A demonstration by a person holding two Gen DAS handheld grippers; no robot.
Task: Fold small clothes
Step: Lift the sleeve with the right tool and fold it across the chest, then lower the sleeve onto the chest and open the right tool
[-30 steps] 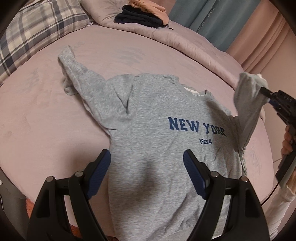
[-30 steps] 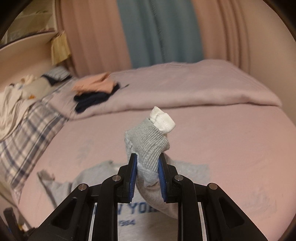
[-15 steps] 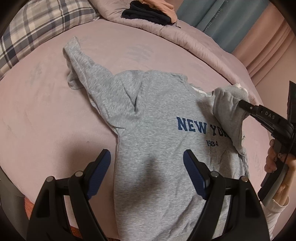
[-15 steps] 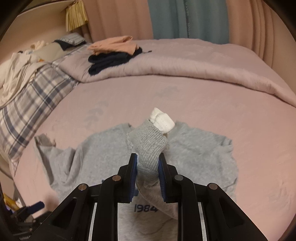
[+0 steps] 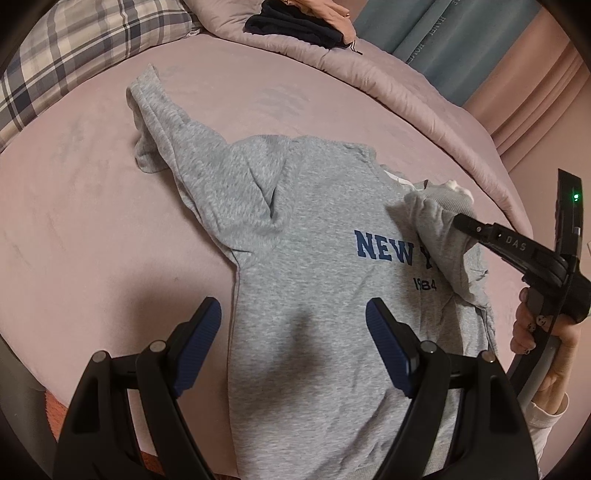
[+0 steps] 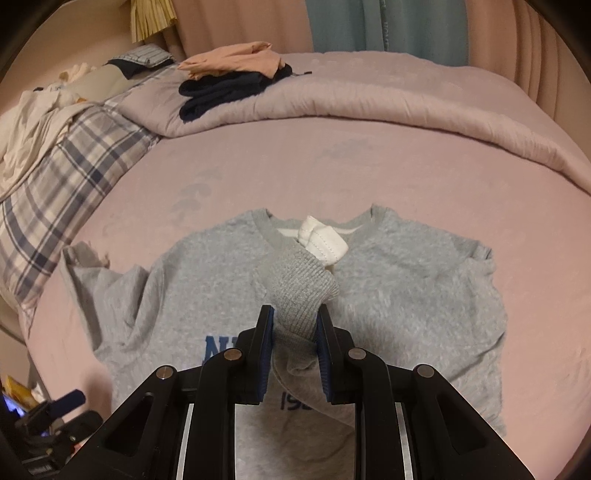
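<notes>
Right now: sleeve cuff clamped, folded in over the chest

Grey sweatshirt (image 5: 295, 266) lies face up on the pink bed (image 5: 92, 221), hem near, collar far. Navy "NEW Y…" and "1984" print across the chest, partly covered. Fleece looks fuzzy, with a crease running under the far-left shoulder.

Right gripper (image 6: 294, 332) is clamped on the ribbed grey cuff (image 6: 301, 291) of the right sleeve; a white inner cuff (image 6: 321, 242) pokes out past it. Sleeve is pulled across onto the chest, with the cuff just short of the collar (image 6: 269, 225). A hand (image 5: 535, 332) holds that gripper's handle at the right edge of the left wrist view.

Left gripper (image 5: 293, 347) hangs over the lower body of the sweatshirt with its jaws wide apart and nothing between them. Its shadow falls on the fabric.

Left sleeve (image 5: 173, 125) is stretched out far-left, its end bunched.

Around it: plaid pillow (image 6: 66, 177) on the left, rolled pink duvet (image 6: 369, 99) along the far side with a stack of dark and peach clothes (image 6: 236, 77) on top, teal curtain (image 6: 384, 26) behind. Nothing lies on the sweatshirt except its own sleeve.

Hard to read: the print's right half is under the sleeve, the hem is cut off behind both grippers, and the clutter at the near-left corner of the right wrist view is too dark to identify.
</notes>
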